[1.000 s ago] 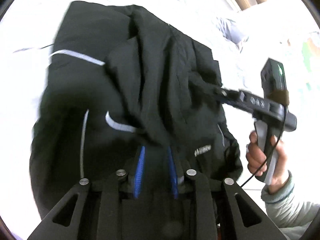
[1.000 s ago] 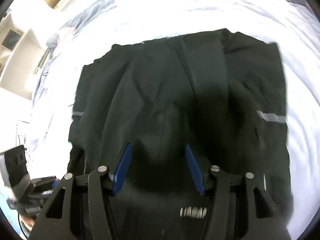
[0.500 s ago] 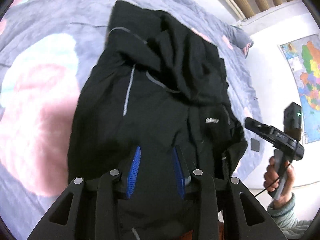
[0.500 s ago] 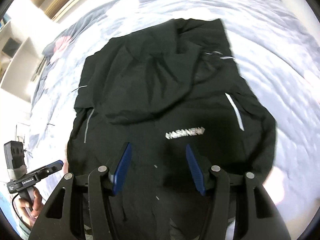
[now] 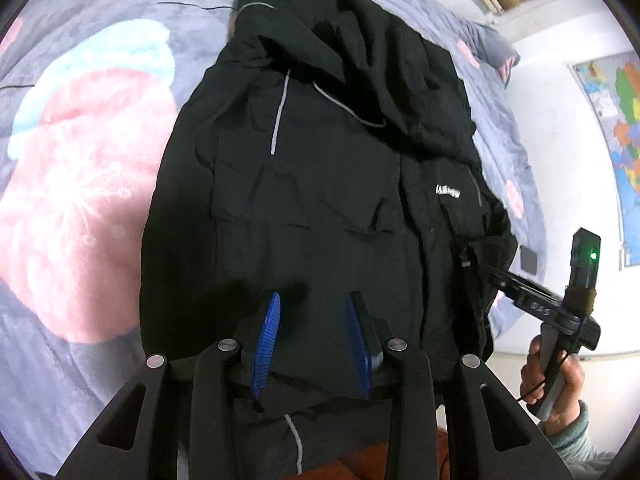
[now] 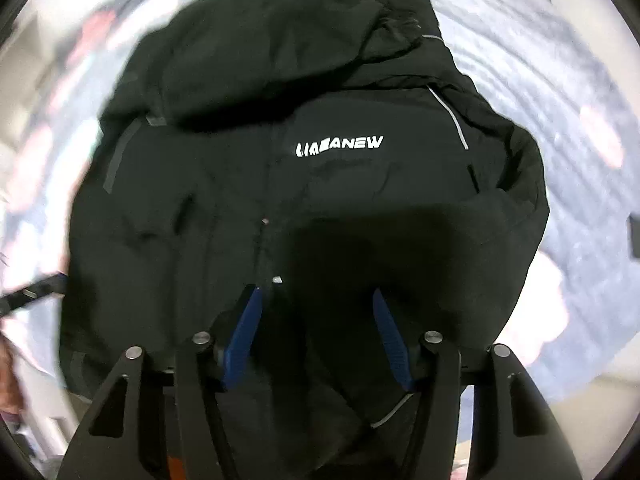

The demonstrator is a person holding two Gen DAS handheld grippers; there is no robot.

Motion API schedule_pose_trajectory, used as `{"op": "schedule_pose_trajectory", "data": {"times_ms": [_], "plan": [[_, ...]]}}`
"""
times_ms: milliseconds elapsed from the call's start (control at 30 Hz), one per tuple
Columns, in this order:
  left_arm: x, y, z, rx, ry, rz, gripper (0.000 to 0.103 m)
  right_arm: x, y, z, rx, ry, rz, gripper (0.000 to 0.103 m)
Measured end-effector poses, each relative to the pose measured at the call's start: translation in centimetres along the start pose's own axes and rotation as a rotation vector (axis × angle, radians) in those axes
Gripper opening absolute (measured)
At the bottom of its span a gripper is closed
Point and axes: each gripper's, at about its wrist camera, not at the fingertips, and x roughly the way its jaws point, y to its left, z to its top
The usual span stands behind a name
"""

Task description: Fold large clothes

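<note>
A black jacket (image 5: 320, 184) with grey piping and white chest lettering (image 6: 340, 146) lies spread on the bed, its hood bunched over the collar. My left gripper (image 5: 313, 298) hovers over the lower front. Its blue pads are apart and still widening, with no cloth pinched between them. My right gripper (image 6: 317, 294) hangs open above the lower middle, and the jacket lies flat beneath it. In the left wrist view a hand (image 5: 560, 376) holds the right gripper's handle, and its fingers reach the jacket's right edge. The left gripper is a blur at the right wrist view's left edge.
The jacket rests on a grey-blue blanket (image 5: 80, 320) with large pink and teal flowers. A pillow (image 5: 496, 44) sits at the far end by the white wall, which carries a map (image 5: 624, 120). The bed's near edge runs just below the jacket's hem.
A second ago jacket cloth hung bunched between the left pads; now it lies flat and the pads stand wider. Both cameras have drawn back toward the hem, the right one still moving.
</note>
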Motion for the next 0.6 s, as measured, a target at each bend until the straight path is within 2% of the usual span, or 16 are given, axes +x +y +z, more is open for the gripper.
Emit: {"op": "schedule_pose_trajectory", "data": {"times_ms": [133,167,233,300,400,533,600], "plan": [[0.5,0.2,-0.5,0.008,0.022,0.026,0.035,1.2,2.4,-1.1,-0.102,0.013,-0.124,0.062],[0.7,0.2,-0.7,0.007,0.028,0.03,0.035,1.3,2.7,-1.6,-0.132,0.007,-0.203,0.062],[1.1,0.4,-0.9,0.008,0.042,0.046,0.036,1.1,2.0,-2.4,-0.127,0.007,-0.262,0.062],[1.3,0.6,-1.1,0.014,0.052,0.059,0.035,0.5,0.0,-3.2,-0.065,0.017,-0.295,0.062],[1.2,1.0,-1.3,0.02,0.057,0.07,0.035,-2.0,-5.3,-5.5,0.11,0.018,-0.279,0.062],[0.8,1.8,-1.6,0.007,0.061,0.064,0.036,-4.1,-11.5,-9.6,0.316,0.061,-0.187,0.062],[0.5,2.3,-1.9,-0.005,0.066,0.053,0.036,-4.5,-12.9,-11.2,0.374,0.084,-0.129,0.063]]}}
